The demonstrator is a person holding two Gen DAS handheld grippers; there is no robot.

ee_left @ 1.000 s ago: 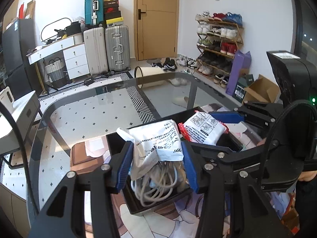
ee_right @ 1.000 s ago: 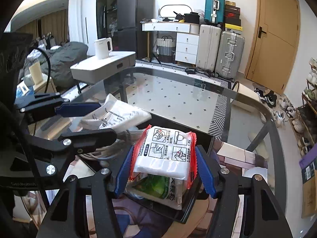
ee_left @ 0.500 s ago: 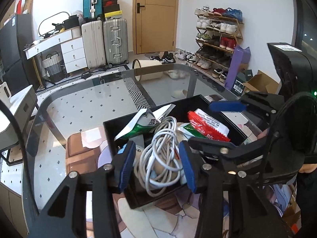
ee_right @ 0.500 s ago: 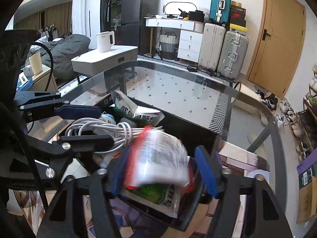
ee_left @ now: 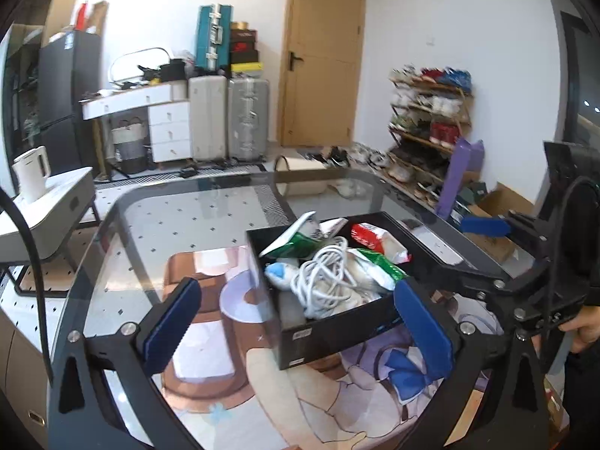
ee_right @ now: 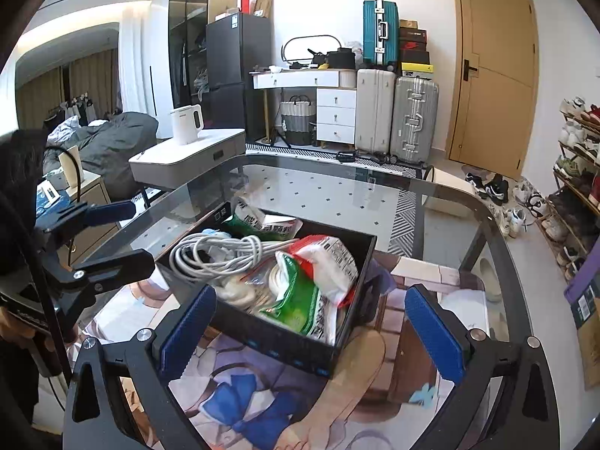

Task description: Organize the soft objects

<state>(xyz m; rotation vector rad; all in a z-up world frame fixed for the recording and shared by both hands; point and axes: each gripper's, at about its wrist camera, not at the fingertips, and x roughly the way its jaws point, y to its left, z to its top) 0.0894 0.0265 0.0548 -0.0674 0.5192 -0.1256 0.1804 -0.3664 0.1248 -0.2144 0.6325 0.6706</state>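
Near the centre of both views, I am looking down at the black box [ee_left: 339, 332] sitting on the glass table [ee_left: 195, 221], with a printed mat [ee_right: 262, 405] spreading under it toward the lower edge. I am holding my left gripper [ee_left: 296, 324] with its blue-padded fingers [ee_left: 170, 324] spread wide apart and gripping nothing, the box's near corner lying between them at the lower middle of the left wrist frame. I am holding my right gripper [ee_right: 309, 332] the same way, fingers far apart and empty, framing the box's near wall low in the right wrist frame. Inside the box a coiled white cable [ee_left: 326, 273] is lying across the middle, a red-and-white packet [ee_right: 330, 262] is resting toward the right side over a green-and-white packet [ee_right: 300, 307], and another green-and-white packet [ee_right: 258, 221] is leaning at the far wall. At the left edge of the right wrist frame my other gripper is showing beside the box, its fingers likewise parted. Suitcases [ee_right: 393, 116] are standing in the upper middle, beside a wooden door [ee_right: 491, 67] at upper right.
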